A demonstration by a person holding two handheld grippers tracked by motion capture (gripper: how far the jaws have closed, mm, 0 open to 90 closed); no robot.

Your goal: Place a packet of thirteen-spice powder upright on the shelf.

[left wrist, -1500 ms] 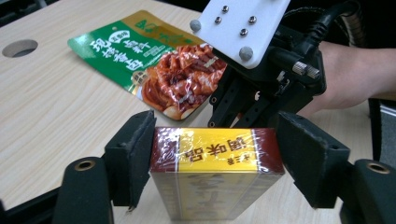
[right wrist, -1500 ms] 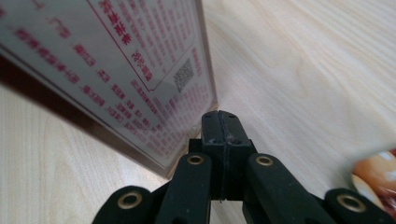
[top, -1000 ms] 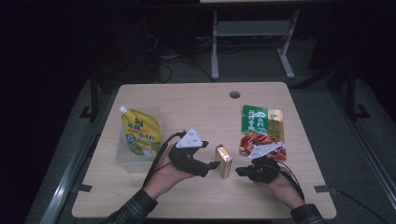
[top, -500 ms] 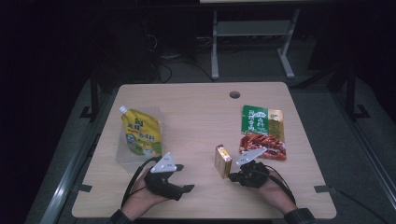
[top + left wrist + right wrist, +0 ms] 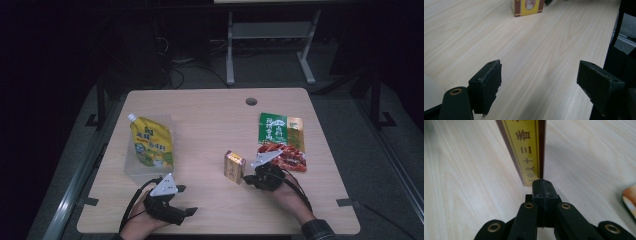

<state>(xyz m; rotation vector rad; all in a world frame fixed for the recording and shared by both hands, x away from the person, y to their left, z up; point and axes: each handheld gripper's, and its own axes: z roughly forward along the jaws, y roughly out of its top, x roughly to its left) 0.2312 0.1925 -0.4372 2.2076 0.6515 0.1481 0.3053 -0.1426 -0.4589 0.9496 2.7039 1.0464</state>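
Observation:
A small yellow box with brown edges [image 5: 234,166] stands upright near the middle of the wooden table [image 5: 210,125]. My right gripper [image 5: 246,178] lies just right of it. In the right gripper view its jaws [image 5: 543,182] are shut together with nothing between them, and their tip rests against the bottom corner of the box [image 5: 526,150]. My left gripper [image 5: 186,201] sits near the front left of the table, apart from the box. Its jaws [image 5: 541,82] stand wide open over bare wood, with the box [image 5: 527,6] well ahead of them.
A yellow spouted pouch [image 5: 150,142] lies on a clear tray at the left. A green and red snack packet [image 5: 281,137] lies at the right, just beyond my right hand. A cable hole [image 5: 251,101] sits near the far edge, and a metal stand [image 5: 270,35] is behind the table.
My left gripper has pulled back from the box toward the front left of the table and sunk lower. My right gripper has slid left up to the box.

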